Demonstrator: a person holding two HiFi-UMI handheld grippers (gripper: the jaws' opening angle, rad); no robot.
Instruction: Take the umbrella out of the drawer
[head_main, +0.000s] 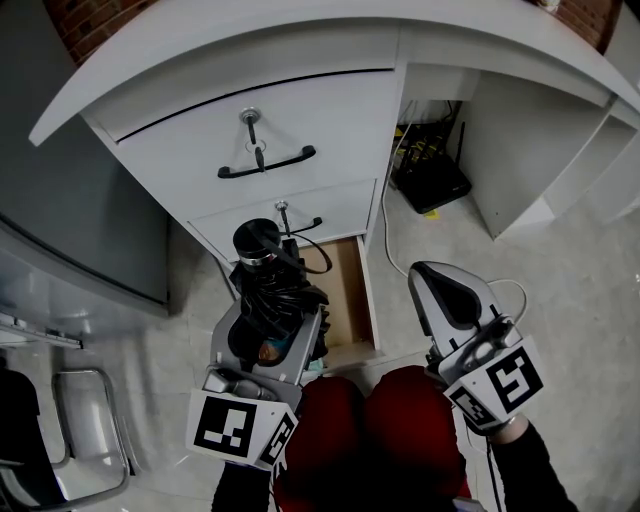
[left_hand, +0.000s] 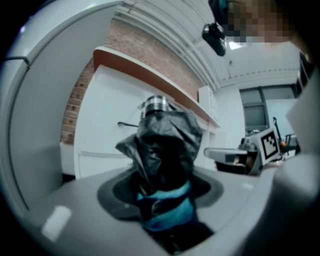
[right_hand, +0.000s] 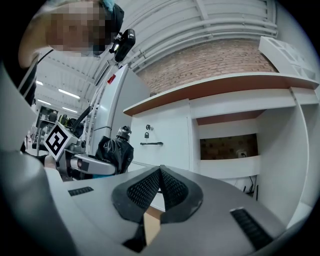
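Note:
A folded black umbrella (head_main: 268, 278) with a silver-ringed cap stands nearly upright in my left gripper (head_main: 272, 330), whose jaws are shut on its lower part. In the left gripper view the umbrella (left_hand: 165, 145) fills the middle, with a blue strap round it right between the jaws of the left gripper (left_hand: 165, 202). It hangs over the left part of the open bottom drawer (head_main: 347, 290), whose wooden floor shows. My right gripper (head_main: 432, 282) hovers to the right of the drawer, shut and holding nothing; in its own view the right gripper (right_hand: 160, 174) has its black pads meeting at the tips.
The white cabinet has two closed drawers above, the top one with a black handle (head_main: 268, 163) and a key (head_main: 250, 118). A router with cables (head_main: 430, 172) sits in the desk bay on the right. A metal frame (head_main: 90, 425) stands at lower left. Red trouser knees (head_main: 370, 425) are below.

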